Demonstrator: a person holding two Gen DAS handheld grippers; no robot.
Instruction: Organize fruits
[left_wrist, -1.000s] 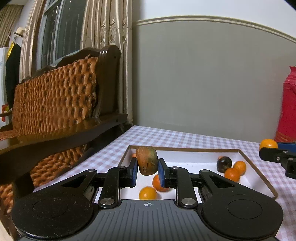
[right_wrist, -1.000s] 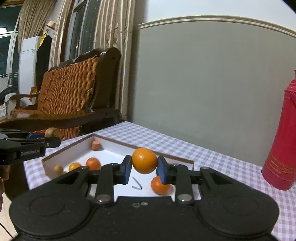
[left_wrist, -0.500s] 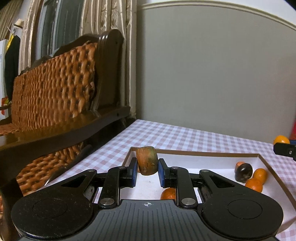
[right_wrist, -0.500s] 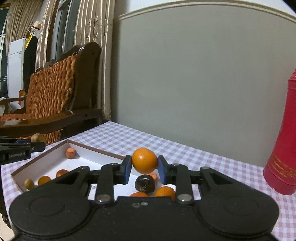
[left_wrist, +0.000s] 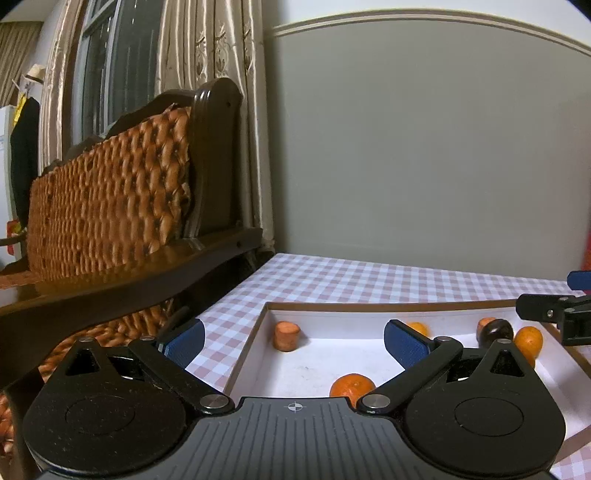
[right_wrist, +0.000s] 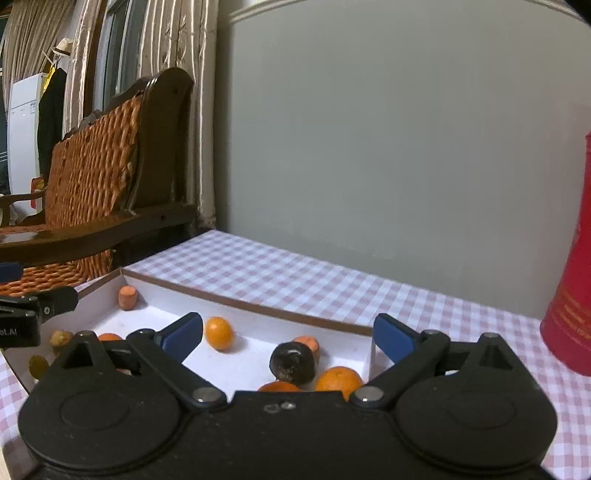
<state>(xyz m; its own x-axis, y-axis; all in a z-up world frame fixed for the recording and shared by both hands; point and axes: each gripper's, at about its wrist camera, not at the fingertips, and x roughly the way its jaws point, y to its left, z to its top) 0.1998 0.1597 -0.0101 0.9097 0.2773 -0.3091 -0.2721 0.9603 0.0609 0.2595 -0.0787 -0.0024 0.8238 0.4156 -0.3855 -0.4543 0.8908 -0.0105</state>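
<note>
A shallow white tray (left_wrist: 325, 306) (right_wrist: 243, 303) with a brown rim lies on the checked tablecloth and holds several fruits. My left gripper (left_wrist: 293, 341) is open and empty above the tray's near left corner. A carrot stub (left_wrist: 286, 335) stands in the far left corner; it also shows in the right wrist view (right_wrist: 127, 297). An orange (left_wrist: 351, 386) lies just ahead of the left gripper. My right gripper (right_wrist: 288, 338) is open and empty over the tray's right end. An orange (right_wrist: 218, 333) lies ahead of its left finger. A dark fruit (right_wrist: 292, 362) and two oranges (right_wrist: 338, 380) lie below it.
A red thermos (right_wrist: 570, 288) stands on the table at the right. A wicker-backed wooden bench (left_wrist: 110, 206) runs along the table's left side. The grey wall (left_wrist: 424, 166) is behind the table. Small brownish fruits (right_wrist: 61, 338) lie at the tray's left end.
Both grippers have opened. The left let go of the carrot stub, which now stands in the tray's corner. The right let go of its orange, which now lies in the tray.
</note>
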